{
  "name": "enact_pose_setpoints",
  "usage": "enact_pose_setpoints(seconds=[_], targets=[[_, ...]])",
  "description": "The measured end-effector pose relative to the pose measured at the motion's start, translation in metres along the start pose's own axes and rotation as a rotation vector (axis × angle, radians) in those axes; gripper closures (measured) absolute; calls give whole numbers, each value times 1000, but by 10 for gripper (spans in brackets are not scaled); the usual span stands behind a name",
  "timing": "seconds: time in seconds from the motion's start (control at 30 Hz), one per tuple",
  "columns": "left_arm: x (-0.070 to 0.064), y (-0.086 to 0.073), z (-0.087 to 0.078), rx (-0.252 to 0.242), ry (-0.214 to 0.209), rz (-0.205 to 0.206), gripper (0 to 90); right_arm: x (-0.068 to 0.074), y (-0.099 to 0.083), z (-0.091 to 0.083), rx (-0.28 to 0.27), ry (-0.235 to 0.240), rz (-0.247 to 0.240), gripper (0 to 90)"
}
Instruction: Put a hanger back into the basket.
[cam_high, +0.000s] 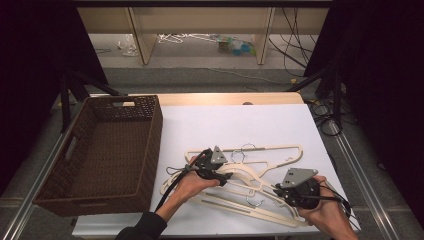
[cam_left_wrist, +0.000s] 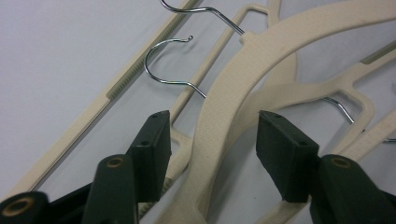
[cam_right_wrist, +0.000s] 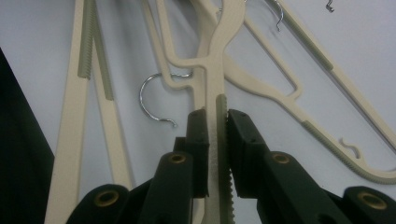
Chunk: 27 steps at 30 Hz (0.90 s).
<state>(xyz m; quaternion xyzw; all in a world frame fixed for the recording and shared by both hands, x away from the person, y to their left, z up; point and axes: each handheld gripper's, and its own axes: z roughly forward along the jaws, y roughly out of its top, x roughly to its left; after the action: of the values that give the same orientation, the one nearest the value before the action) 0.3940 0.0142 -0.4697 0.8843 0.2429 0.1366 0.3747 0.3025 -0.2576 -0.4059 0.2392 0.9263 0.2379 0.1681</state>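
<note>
Several cream plastic hangers (cam_high: 260, 155) with metal hooks lie tangled in a pile on the white table. My left gripper (cam_high: 226, 176) is at the pile's left side, open. The curved arm of one cream hanger (cam_left_wrist: 224, 121) runs between its two jaws, and neither jaw touches it (cam_left_wrist: 212, 149). My right gripper (cam_high: 278, 189) is at the pile's right end, shut on the straight ribbed arm of a hanger (cam_right_wrist: 216, 84), with both jaws pressed against it (cam_right_wrist: 216, 135). A metal hook (cam_right_wrist: 149, 100) curls just left of that grip.
A brown wicker basket (cam_high: 156, 135) with nothing in it stands at the table's left, close to the left hand. The white sheet (cam_high: 240, 122) lies bare behind the pile. The table's front and right edges are close to the right hand.
</note>
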Motion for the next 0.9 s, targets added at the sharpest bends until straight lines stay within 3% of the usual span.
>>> enact_pose_setpoints(seconds=[0.23, 0.33, 0.37, 0.47, 0.63, 0.67, 0.9], targets=[[1, 4, 8, 25, -22, 17, 553, 0, 0, 0, -6, -3, -1, 796], [4, 7, 7, 5, -36, 2, 619, 0, -1, 0, -6, 0, -6, 796], [5, 8, 6, 3, -56, 4, 638, 1, -2, 2, -37, -15, -1, 796], [6, 10, 2, 3, -63, 22, 667, -1, -2, 1, -8, 11, -11, 795], [7, 14, -7, 0, -82, 46, 686, -1, -4, 2, -38, -15, -16, 793], [6, 15, -10, -4, -88, 50, 690, -3, -4, 1, -17, 4, -21, 793], [2, 23, -35, -34, -112, 106, 715, -7, -10, -2, -45, 4, -21, 781]])
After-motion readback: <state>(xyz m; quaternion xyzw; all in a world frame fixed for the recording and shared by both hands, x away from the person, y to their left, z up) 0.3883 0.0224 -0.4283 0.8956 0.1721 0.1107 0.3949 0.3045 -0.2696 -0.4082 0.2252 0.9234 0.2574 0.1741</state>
